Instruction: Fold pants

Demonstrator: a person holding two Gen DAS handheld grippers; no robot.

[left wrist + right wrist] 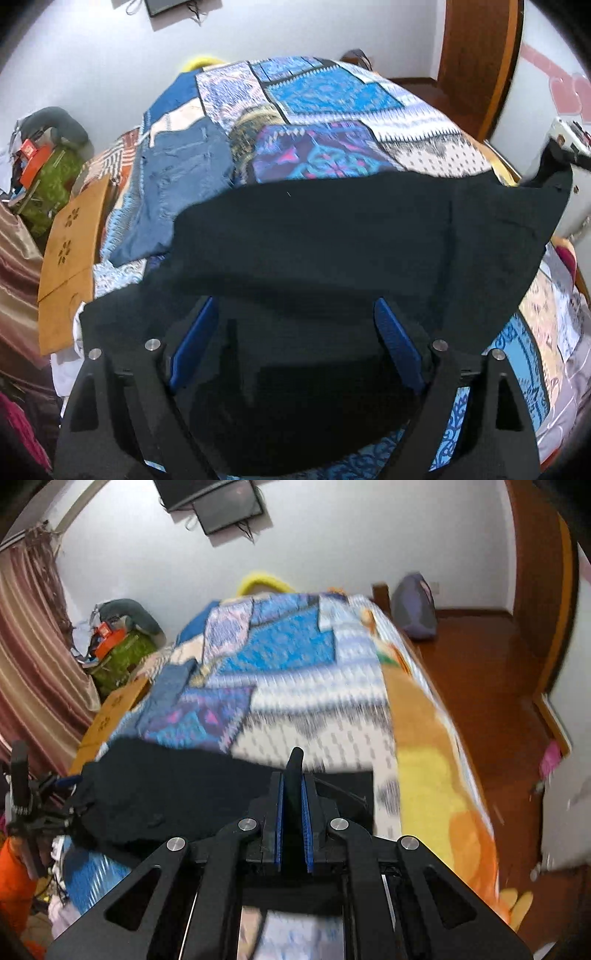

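- The black pants [351, 236] lie spread across the near end of the bed, on a patchwork bedspread [325, 96] of blue, purple and white patches.
- The left gripper [295, 354] hangs over the near part of the pants with its blue pads [397, 343] wide apart; the cloth lies below and between them, and neither pad presses on it.
- In the left wrist view the far right corner of the pants rises off the bed toward the right edge.
- The right gripper [294, 771] has its jaws nearly together, pinching a fold of the black cloth that sticks up between the blue pads [306, 812].
- From that pinch the pants [166, 794] stretch leftward, ending in a bunched heap at the bed's left side.
- Folded blue jeans [177, 181] lie beyond the pants, on the left of the bedspread.
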